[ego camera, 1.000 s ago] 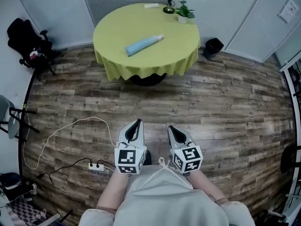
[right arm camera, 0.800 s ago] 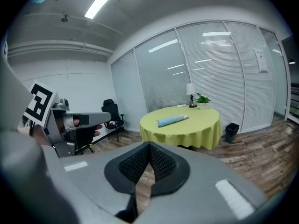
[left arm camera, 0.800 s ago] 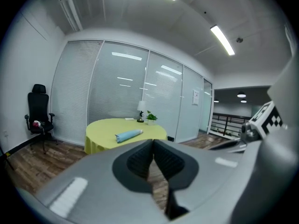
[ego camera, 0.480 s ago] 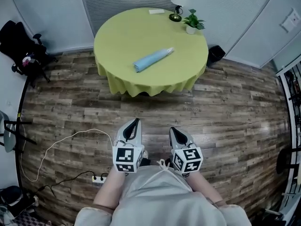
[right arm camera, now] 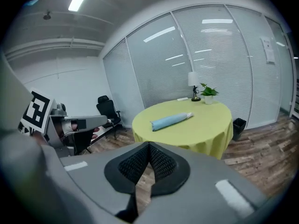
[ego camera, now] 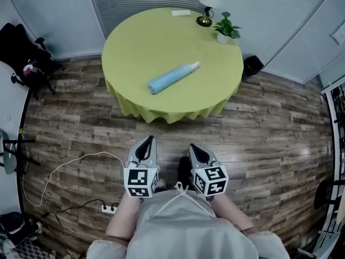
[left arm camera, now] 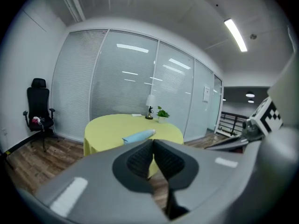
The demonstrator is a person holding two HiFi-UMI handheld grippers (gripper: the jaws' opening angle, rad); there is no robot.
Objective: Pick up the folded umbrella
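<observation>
A folded light-blue umbrella (ego camera: 172,77) lies aslant on the round table with the yellow-green cloth (ego camera: 129,42); it also shows in the left gripper view (left arm camera: 138,136) and the right gripper view (right arm camera: 171,120). My left gripper (ego camera: 147,142) and right gripper (ego camera: 193,147) are held side by side over the wooden floor, short of the table's near edge, both pointing at it. Each has its jaws shut with nothing between them. Neither touches the umbrella.
A lamp (ego camera: 206,4), a potted plant (ego camera: 227,28) and a white card (ego camera: 181,13) stand at the table's far side. A black bin (ego camera: 252,65) sits right of the table, a black office chair (ego camera: 24,53) at left. A white cable and power strip (ego camera: 110,208) lie on the floor.
The table and umbrella have come nearer and lower in the head view as the person walks toward them. Both grippers stay shut and side by side.
</observation>
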